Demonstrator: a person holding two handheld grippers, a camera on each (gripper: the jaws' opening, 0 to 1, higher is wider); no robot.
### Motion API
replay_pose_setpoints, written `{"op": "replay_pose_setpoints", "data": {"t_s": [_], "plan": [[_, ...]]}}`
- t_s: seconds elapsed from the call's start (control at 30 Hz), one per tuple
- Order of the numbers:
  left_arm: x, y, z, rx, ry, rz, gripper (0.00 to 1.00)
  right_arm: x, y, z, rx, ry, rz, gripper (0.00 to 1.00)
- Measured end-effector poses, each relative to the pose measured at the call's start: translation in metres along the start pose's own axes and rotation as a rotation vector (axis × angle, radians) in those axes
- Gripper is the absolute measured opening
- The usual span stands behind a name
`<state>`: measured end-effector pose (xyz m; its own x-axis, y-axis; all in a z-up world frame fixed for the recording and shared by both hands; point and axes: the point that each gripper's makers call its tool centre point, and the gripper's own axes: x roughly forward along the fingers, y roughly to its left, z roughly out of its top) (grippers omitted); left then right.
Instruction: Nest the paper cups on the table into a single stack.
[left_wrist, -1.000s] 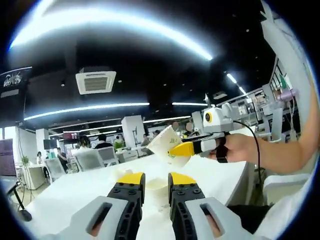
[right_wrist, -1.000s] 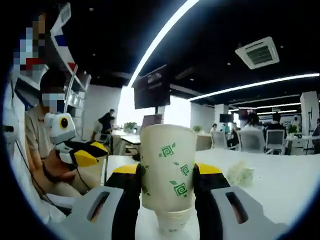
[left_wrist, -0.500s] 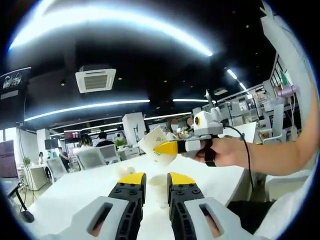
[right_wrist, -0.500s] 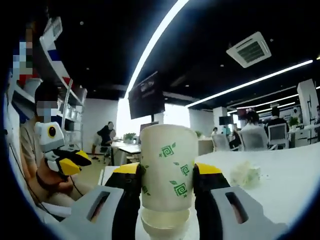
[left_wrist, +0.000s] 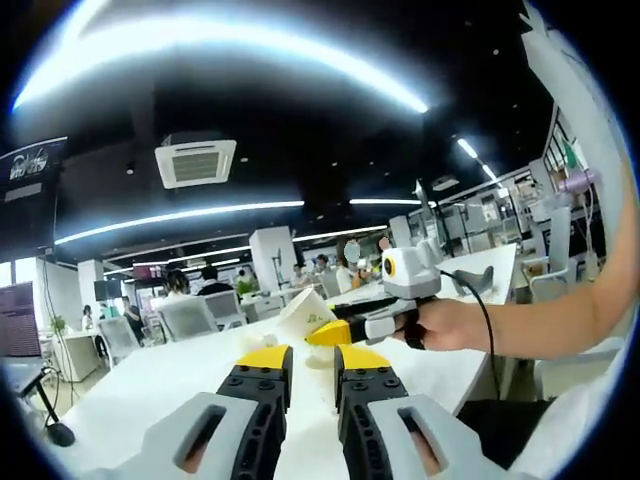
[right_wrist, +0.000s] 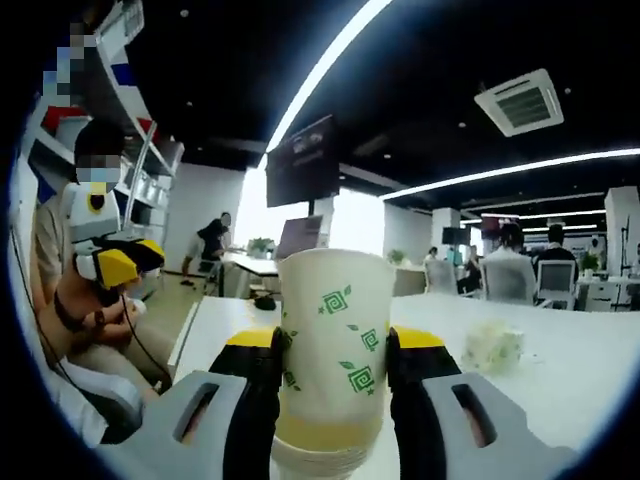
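Right gripper (right_wrist: 333, 350) clamped on a white paper cup (right_wrist: 333, 330) with green leaf marks, upright between the jaws, its lower end sunk into the mouth of a cup stack (right_wrist: 325, 450) showing low between the jaws, on the white counter (right_wrist: 560, 370). Off past the right jaw, a crumpled white lump (right_wrist: 492, 345) lying on that counter. Far off past the left jaw, the left gripper (right_wrist: 118, 262), seen held by a person's hand (right_wrist: 85, 305).

Left gripper's jaws narrow, a slim gap between them, nothing held. Just beyond their tips, the same cup (left_wrist: 305, 318) pinched sideways by the right gripper (left_wrist: 335, 333).
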<state>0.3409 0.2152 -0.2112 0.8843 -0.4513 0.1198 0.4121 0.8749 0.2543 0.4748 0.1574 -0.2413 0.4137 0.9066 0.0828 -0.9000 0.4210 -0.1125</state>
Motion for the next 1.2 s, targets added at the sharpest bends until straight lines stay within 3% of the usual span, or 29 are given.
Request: {"op": "replay_pose_setpoints", "data": {"t_s": [0.33, 0.7, 0.83, 1.2], "plan": [[0.002, -0.003, -0.001, 0.007, 0.004, -0.004, 0.18, 0.003, 0.003, -0.009, -0.030, 0.024, -0.004, 0.44], [0.003, -0.004, -0.001, 0.014, 0.003, -0.002, 0.17, 0.003, 0.004, -0.011, -0.049, 0.000, -0.009, 0.45], [0.003, -0.002, -0.001, 0.014, 0.002, 0.002, 0.17, 0.003, 0.003, -0.012, -0.044, 0.008, -0.011, 0.53], [0.004, -0.004, -0.003, 0.014, 0.005, -0.001, 0.17, -0.020, 0.004, -0.021, -0.008, 0.024, -0.041, 0.61]]}}
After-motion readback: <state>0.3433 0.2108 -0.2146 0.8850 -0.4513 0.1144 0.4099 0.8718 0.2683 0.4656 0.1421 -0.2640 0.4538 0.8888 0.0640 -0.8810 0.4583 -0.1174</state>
